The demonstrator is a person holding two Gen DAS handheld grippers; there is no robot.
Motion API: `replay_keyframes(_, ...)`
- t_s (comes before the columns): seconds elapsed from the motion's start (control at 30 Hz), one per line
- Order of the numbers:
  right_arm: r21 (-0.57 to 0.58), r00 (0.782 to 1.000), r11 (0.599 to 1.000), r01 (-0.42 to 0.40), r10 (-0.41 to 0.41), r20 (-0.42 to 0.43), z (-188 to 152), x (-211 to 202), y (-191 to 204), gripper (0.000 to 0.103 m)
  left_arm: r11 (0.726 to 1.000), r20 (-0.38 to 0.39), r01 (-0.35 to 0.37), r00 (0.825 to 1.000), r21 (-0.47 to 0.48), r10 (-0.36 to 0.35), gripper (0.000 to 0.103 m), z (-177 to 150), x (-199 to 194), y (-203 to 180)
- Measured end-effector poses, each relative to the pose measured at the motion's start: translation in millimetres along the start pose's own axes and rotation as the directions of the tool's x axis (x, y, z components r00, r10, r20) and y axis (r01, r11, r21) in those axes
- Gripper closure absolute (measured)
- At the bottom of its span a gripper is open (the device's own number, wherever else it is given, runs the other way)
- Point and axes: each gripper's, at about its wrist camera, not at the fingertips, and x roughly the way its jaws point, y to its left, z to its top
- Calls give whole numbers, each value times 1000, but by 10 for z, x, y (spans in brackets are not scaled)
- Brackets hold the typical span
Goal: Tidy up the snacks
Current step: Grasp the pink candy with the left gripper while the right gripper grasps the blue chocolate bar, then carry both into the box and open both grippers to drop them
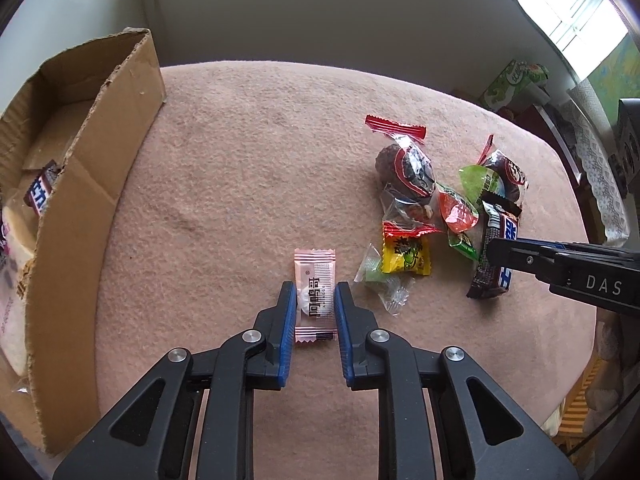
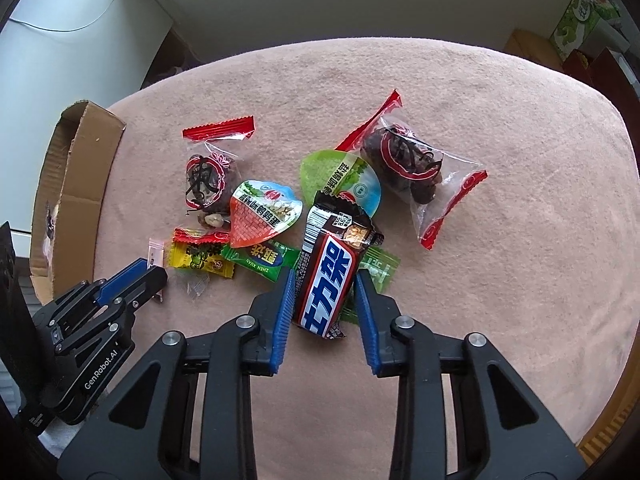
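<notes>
A pink-and-white sachet (image 1: 314, 295) lies on the pink cloth table (image 1: 240, 160) between the fingers of my left gripper (image 1: 315, 298), which is open with small gaps on both sides. A brown chocolate bar (image 2: 330, 276) lies between the fingers of my right gripper (image 2: 325, 282), also open around it. Behind it sits a pile of snacks: two red-trimmed clear packs (image 2: 416, 172) (image 2: 208, 180), a yellow candy (image 2: 200, 260) and green packs (image 2: 260, 262). The cardboard box (image 1: 92, 168) at left holds another chocolate bar (image 1: 40, 192).
My left gripper shows in the right wrist view (image 2: 156, 280) at lower left, my right gripper in the left wrist view (image 1: 494, 254) at right. Green boxes (image 1: 516, 80) and lace cloth (image 1: 600, 168) lie beyond the table's far right edge.
</notes>
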Motion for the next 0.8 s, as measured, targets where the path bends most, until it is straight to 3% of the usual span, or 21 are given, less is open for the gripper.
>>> replay_keyframes(0.43,25,1000,999,-28,28,10,-86,-97,-163,78,999,21,7,1000,-50,-6,85,-46,-149,190)
replay_keyframes(0.8,-16,994,998,-67,68,79,-58,-531,-78,78,994,100,26,995,-111,-15,85,-103,-563,426)
